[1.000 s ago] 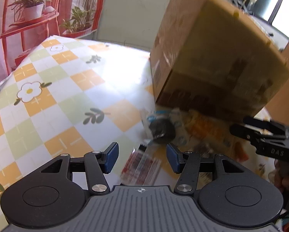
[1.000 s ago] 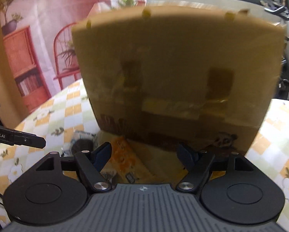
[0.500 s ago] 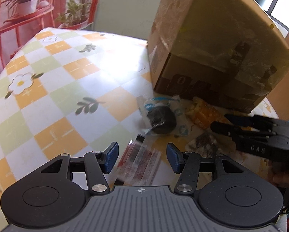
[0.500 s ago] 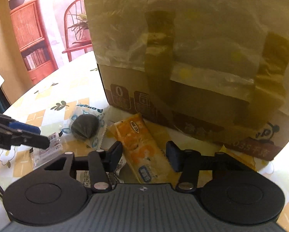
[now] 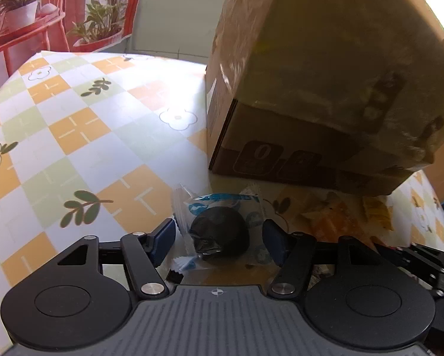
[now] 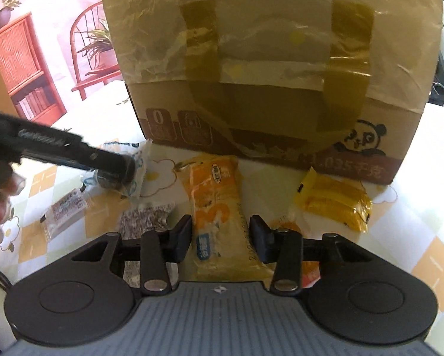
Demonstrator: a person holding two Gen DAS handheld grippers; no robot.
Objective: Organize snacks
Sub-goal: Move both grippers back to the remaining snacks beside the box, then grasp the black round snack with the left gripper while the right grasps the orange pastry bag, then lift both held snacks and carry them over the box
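The snacks lie loose on the table in front of a tall cardboard box [image 6: 266, 89]. The dark round snack in its clear wrapper [image 5: 219, 231] now sits between the left gripper [image 5: 219, 238] fingers; a second ago that gripper straddled a red-printed flat packet [image 6: 64, 207] instead, with the dark one farther ahead. Its jaws are opening and the blue pads stand clear of the wrapper on both sides, so nothing is gripped yet. The right gripper [image 6: 220, 238] has come down from facing the box wall to the long orange packet [image 6: 219, 204], which lies between its fingers; the jaws are closing, with narrow gaps to the pads visible, so no clamp yet. Both hands look lined up for a pick, one snack each, and sorting proper has not begun. Nearby lie a small yellow packet [image 6: 331, 201] close to the box's foot and a grey speckled packet [image 6: 143, 218] just left of the right gripper. The table wears a glossy checked cloth [image 5: 82, 130] of orange, green and white with flowers. Behind hangs a backdrop with red shelves and potted plants [image 5: 20, 12].
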